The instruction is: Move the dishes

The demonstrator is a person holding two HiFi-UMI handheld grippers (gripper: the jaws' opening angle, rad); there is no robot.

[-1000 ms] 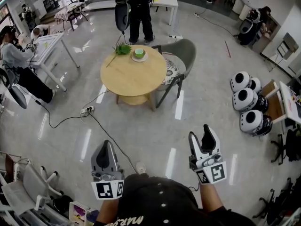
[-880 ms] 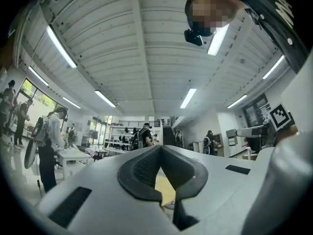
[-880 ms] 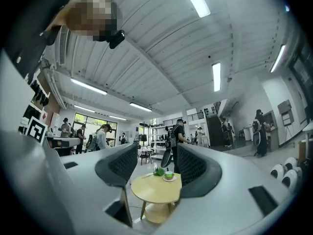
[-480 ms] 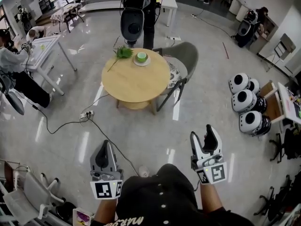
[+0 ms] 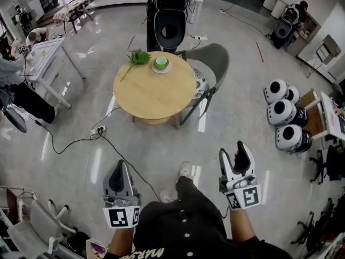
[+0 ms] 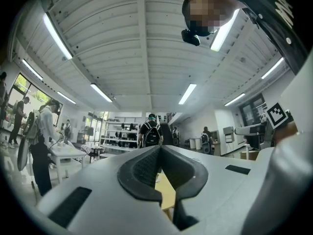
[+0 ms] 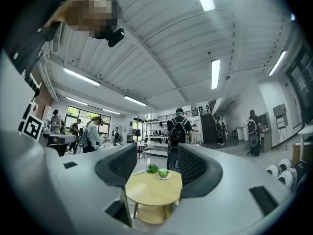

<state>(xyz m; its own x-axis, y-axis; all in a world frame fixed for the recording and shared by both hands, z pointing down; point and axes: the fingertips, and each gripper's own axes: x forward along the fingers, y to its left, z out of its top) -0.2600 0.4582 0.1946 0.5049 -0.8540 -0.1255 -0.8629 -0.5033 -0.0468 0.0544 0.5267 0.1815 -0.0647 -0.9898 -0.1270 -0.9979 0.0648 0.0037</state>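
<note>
While the person walks over a glossy grey floor, both grippers hang low in the head view, well short of the round wooden table [image 5: 153, 90].

The left gripper [image 5: 121, 166] has its jaws drawn together at the tips, with nothing between them. In its own view, only a sliver of tabletop shows through the gap below the touching pads.

The right gripper [image 5: 232, 151] has its jaws wide apart and empty. In its own view, the table and the dishes are framed far off between the two jaws.

A green cup [image 5: 161, 63] sits on a white saucer [image 5: 161, 68] at the table's far edge. A leafy green sprig [image 5: 138, 57] lies just to the left of the saucer, its stem reaching toward the left edge. A grey chair [image 5: 211, 63] is tucked against the right edge. Another person with a black backpack [image 5: 171, 20] stands just beyond the far edge.

Compared with a second ago, a shoe [image 5: 185, 170] has stepped forward between the grippers, and the backpack wearer has shifted right, behind the cup. The grippers keep the same positions and the same jaw openings. The cup, saucer and sprig have not moved on the table.
</note>
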